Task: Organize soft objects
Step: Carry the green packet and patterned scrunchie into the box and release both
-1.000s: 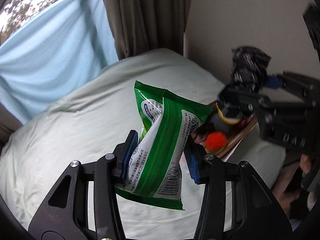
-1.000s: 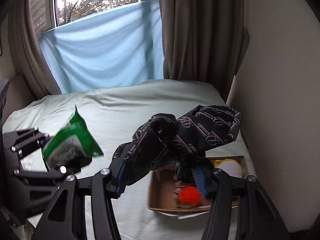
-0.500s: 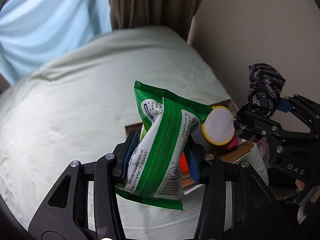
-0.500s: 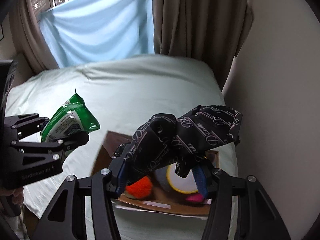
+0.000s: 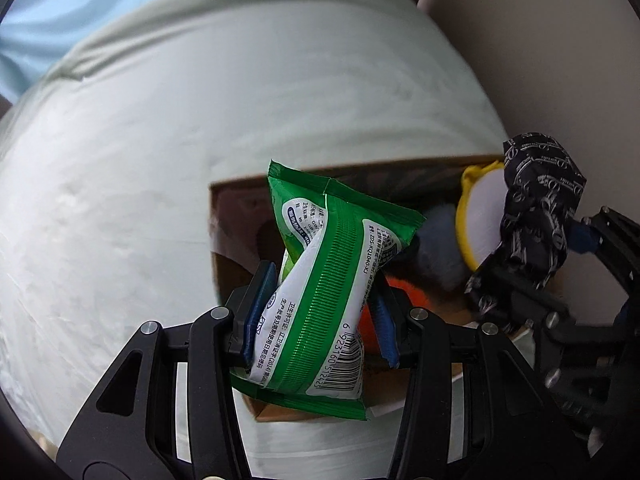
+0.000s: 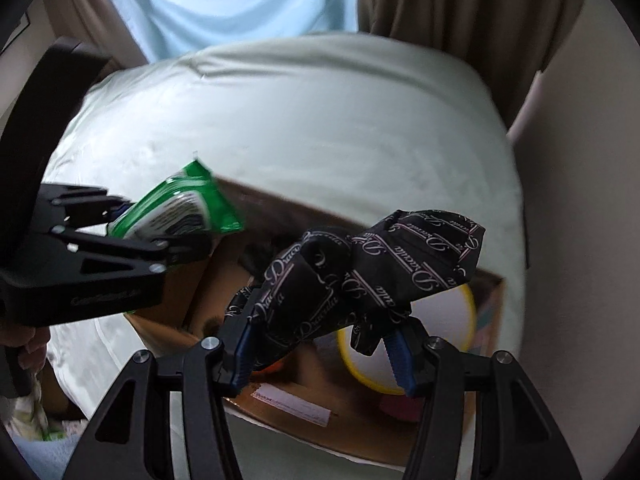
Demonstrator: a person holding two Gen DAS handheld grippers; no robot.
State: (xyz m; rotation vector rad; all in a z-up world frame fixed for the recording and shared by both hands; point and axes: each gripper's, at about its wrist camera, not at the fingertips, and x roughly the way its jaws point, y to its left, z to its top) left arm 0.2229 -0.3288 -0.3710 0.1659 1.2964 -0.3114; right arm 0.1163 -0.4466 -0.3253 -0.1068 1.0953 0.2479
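Note:
My left gripper (image 5: 320,320) is shut on a green and white soft packet (image 5: 324,288) and holds it over the left part of an open cardboard box (image 5: 224,208). My right gripper (image 6: 324,352) is shut on a bunched black printed cloth (image 6: 360,272) above the same box (image 6: 496,292). The right gripper also shows in the left wrist view (image 5: 532,280), right of the packet. The left gripper and packet (image 6: 184,208) show at the left of the right wrist view. Inside the box lie a yellow-rimmed white round thing (image 5: 480,220), an orange fluffy ball (image 5: 400,280) and a grey soft item (image 5: 436,244).
The box sits on a bed with a pale green sheet (image 5: 200,120) near its right front edge. A beige wall (image 5: 560,60) runs along the right. Brown curtains (image 6: 460,12) and a light blue cloth (image 6: 240,0) hang behind the bed.
Both grippers have moved forward and down toward the box with their loads. The box now lies directly under them and looks larger.

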